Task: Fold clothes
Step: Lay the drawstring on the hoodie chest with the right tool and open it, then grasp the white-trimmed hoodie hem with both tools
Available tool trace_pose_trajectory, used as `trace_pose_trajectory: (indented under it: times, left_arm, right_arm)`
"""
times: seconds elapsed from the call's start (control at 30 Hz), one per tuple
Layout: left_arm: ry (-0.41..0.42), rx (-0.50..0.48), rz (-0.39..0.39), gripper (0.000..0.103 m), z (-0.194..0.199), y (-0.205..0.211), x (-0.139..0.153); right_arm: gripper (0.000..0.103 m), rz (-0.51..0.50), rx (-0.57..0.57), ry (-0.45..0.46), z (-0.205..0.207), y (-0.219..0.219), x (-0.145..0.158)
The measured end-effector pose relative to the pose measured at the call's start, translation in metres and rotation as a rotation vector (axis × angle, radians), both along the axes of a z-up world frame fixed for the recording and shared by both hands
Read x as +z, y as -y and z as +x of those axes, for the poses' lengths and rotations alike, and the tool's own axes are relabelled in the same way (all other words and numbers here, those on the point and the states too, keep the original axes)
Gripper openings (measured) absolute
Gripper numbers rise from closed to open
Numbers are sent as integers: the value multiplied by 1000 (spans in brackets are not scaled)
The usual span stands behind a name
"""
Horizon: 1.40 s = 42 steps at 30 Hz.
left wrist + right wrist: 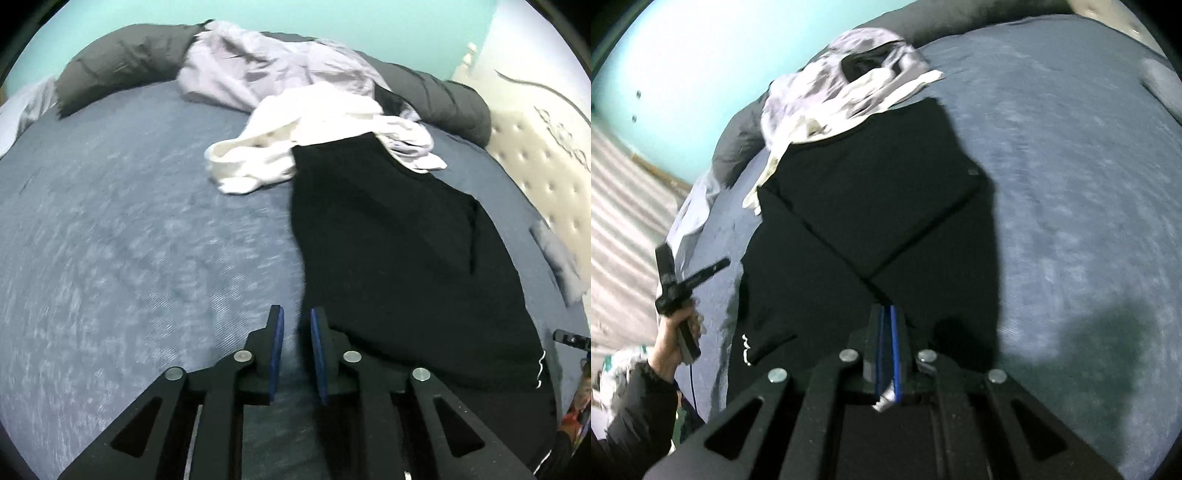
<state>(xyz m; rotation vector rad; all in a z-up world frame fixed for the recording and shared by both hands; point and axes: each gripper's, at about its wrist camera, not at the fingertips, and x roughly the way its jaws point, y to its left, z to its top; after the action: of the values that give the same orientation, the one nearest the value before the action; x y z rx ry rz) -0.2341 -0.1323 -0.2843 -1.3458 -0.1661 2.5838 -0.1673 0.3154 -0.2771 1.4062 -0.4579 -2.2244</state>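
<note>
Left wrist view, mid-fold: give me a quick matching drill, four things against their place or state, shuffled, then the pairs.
Things:
1. black garment
2. white garment
3. left gripper
4. dark grey pillow

Places or states:
A. open, over the garment's near left edge
B. at the far edge of the bed
C. spread flat on the blue sheet
D. crumpled, beside the black garment's far end

Pairs: 1-C, 2-D, 3-A, 4-B

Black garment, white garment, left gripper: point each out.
black garment (399,258): left wrist view, middle of the flat cloth.
white garment (258,155): left wrist view, bunched part beside the black one.
left gripper (297,325): left wrist view, gap between fingertips.
</note>
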Motion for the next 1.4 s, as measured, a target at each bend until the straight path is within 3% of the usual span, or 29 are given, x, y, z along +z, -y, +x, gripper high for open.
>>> trace_pose_trajectory:
  times: [0.27,0.43,0.6,0.87,0.93,1.0,1.07,1.13,1.27,1.4]
  left_arm:
    - [76,-43,-59,17,-17,-21,-37]
    - [59,-48,-58,17,-11,-18,-29]
    - [57,-44,-78,18,5,-11,-15]
    - [131,-46,14,27,68,15,7]
    - [154,-55,46,29,88,19,13]
    - [176,-65,62,34,109,21,17]
    - [198,-74,80,39,130,21,21]
    - [219,-80,110,43,150,22,25]
    - [262,-97,144,65,182,17,20]
    - [303,-110,160,65,202,10,9]
  right_arm:
    - [3,131,80,114,-15,26,-36]
    - [3,134,68,158,-10,6,-51]
    - [2,140,47,136,-1,-7,-37]
    - [4,138,45,106,38,-39,-6]
    - [8,136,47,114,50,-46,-1]
    - [28,135,50,123,63,-52,1]
    - [36,133,61,134,76,-56,2]
    - [36,131,65,146,87,-56,3]
    - [46,122,65,177,108,-59,-1]
    - [47,138,77,195,127,-60,-6]
